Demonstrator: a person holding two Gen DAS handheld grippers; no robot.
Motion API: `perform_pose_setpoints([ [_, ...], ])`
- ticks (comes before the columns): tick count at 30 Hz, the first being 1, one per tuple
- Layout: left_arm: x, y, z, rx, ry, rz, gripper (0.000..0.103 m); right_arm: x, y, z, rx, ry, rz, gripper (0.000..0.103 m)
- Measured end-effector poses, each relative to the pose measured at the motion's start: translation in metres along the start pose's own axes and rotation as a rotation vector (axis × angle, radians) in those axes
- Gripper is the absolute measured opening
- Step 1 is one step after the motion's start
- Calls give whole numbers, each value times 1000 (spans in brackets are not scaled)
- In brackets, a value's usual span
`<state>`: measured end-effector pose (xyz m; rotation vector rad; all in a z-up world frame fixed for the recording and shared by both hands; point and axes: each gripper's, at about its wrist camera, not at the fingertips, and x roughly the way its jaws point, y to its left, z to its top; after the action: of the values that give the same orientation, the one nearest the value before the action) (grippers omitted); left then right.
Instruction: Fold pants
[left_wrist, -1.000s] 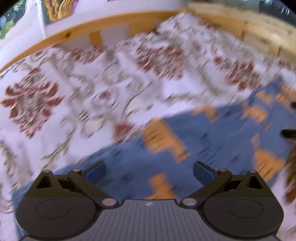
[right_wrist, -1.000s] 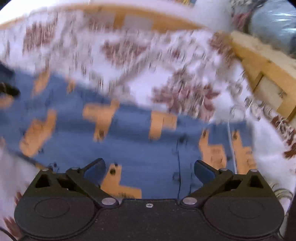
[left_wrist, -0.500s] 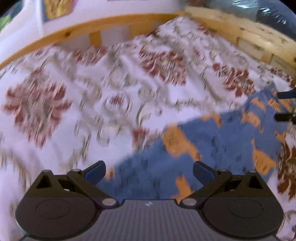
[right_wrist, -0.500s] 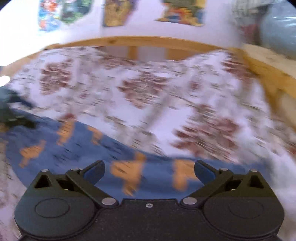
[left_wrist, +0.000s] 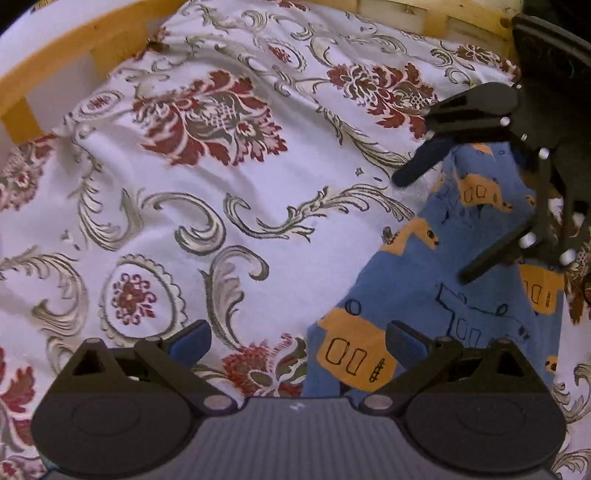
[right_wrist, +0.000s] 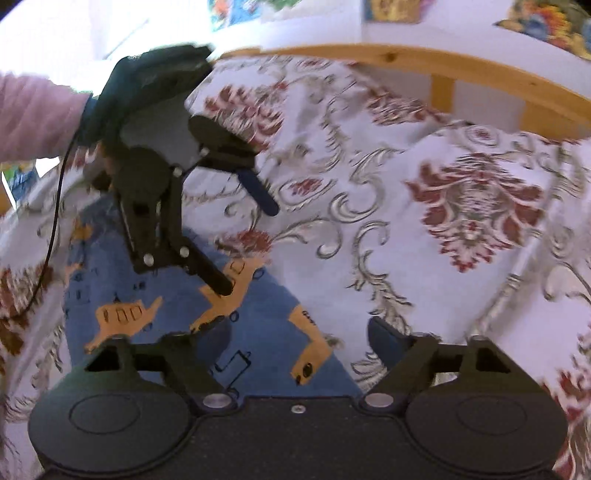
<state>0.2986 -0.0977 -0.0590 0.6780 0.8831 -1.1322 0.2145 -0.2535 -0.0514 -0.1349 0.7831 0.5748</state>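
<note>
Both grippers are hovering spread and empty over the bed (left_wrist: 229, 206): the left gripper (left_wrist: 297, 338) at the near left edge of the pants (left_wrist: 424, 280), the right gripper (right_wrist: 295, 334) at their right edge. Grabbing only one layer risks a crooked fold.

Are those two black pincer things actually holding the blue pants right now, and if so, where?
Neither is. The left tool and the right tool are both open above the blue pants, which lie loose on the bedspread.
</note>
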Motion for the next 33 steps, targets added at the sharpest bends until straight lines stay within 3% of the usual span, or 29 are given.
perform_pose_setpoints([
  [3, 5, 3, -3, -10, 6, -39, 102, 14, 6, 0, -59, 36, -9, 51],
  [5, 7, 4, -5, -10, 5, -51, 97, 17, 10, -1, -87, 36, -28, 32],
  [6, 7, 4, -5, -12, 6, -52, 95, 16, 12, -3, -94, 25, -37, 29],
  [8, 6, 5, -6, -26, -2, -56, 91, 13, 16, -5, -117, 2, -48, 14],
  [16, -14, 19, -12, -211, -53, -177, 93, -12, 74, -28, -384, -69, -155, 1],
  [20, -18, 16, -12, -250, -50, -214, 93, -18, 97, -43, -411, -64, -149, 1],
  [25, -8, 6, -4, -202, 0, -210, 93, -16, 100, -52, -387, -77, -165, 1],
  [29, -1, 10, 5, -327, 52, -226, 92, -16, 102, -54, -397, -90, -180, 1],
  [30, 2, 11, 7, -352, 72, -203, 90, -16, 102, -53, -401, -97, -188, 1],
  [32, 9, 11, 11, -407, 142, -168, 73, -15, 102, -52, -404, -102, -192, 2],
  [33, 13, 11, 14, -443, 177, -156, 69, -15, 102, -51, -406, -103, -194, 2],
])
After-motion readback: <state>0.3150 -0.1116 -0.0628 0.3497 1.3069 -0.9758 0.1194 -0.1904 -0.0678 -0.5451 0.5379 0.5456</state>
